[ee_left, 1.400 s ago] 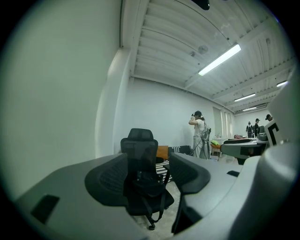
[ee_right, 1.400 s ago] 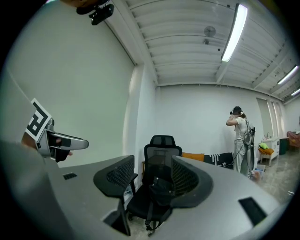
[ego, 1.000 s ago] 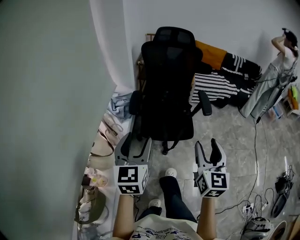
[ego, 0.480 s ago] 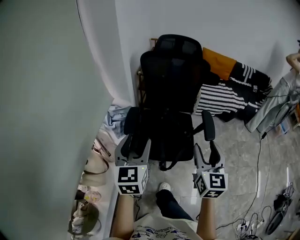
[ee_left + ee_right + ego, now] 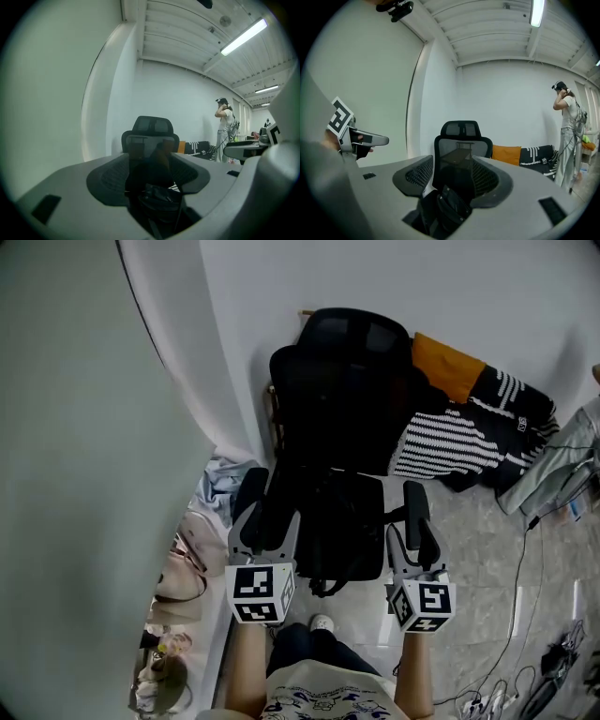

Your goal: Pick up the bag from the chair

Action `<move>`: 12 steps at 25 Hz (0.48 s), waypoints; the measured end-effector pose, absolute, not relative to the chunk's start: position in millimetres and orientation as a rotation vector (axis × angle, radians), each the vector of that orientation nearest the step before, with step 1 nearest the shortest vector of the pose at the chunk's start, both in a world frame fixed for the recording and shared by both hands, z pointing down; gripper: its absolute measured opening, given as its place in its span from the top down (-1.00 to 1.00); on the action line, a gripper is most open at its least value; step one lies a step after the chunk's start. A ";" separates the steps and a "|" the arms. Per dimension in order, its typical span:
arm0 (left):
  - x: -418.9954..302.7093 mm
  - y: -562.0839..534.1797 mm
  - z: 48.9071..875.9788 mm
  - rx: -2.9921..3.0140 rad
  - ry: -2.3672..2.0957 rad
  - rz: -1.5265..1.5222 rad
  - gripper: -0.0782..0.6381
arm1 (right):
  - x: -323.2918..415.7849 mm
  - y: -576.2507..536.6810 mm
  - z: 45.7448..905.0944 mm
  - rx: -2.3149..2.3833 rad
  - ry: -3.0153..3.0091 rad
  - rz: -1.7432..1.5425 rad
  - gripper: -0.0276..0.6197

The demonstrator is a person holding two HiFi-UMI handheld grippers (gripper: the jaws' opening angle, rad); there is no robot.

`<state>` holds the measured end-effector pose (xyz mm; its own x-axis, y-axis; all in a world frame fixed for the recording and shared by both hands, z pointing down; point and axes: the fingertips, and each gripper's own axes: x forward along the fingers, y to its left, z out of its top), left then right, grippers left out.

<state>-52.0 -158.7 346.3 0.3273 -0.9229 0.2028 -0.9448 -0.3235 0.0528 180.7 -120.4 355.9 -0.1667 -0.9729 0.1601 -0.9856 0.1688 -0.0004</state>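
Both grippers are held out side by side low in the head view, facing the black office chair [image 5: 342,390] that fills the middle of the frame. The left gripper [image 5: 267,526] is seen at lower centre-left. Its jaws are spread wide with nothing caught between them, and in the left gripper view only the chair and the bag are framed in the gap. The right gripper [image 5: 412,542] is held at lower centre-right, just below the chair's armrest [image 5: 415,505] in the frame, jaws likewise wide apart and empty.

The bag [image 5: 449,206], black, is found on the chair seat, low in the centre of both gripper views, touched by neither gripper. In the head view it can barely be told from the dark seat.

Behind the chair, at upper right, an orange cushion [image 5: 445,362] and a black-and-white striped cloth [image 5: 441,442] are laid against the wall. A few handbags [image 5: 183,568] are lined along the wall at lower left. A person [image 5: 568,136] is seen standing at the right edge of both gripper views, hands raised to the head.
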 end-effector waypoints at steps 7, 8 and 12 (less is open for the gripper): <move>-41.2 -211.6 381.7 2.393 -1.681 0.282 0.02 | 186.8 -168.4 388.8 1.912 -2.282 0.253 0.08; -39.7 -219.8 387.5 2.390 -1.669 0.293 0.01 | 187.0 -175.3 394.0 1.908 -2.278 0.265 0.08; -33.3 -256.7 410.0 2.388 -1.616 0.337 0.01 | 187.8 -204.7 414.8 1.900 -2.252 0.302 0.07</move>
<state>-33.3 -256.7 410.0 0.3626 -0.8752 0.3201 -0.9302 -0.3609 0.0671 187.8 -204.7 414.8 -0.1671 -0.9495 0.2656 -0.9859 0.1626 -0.0389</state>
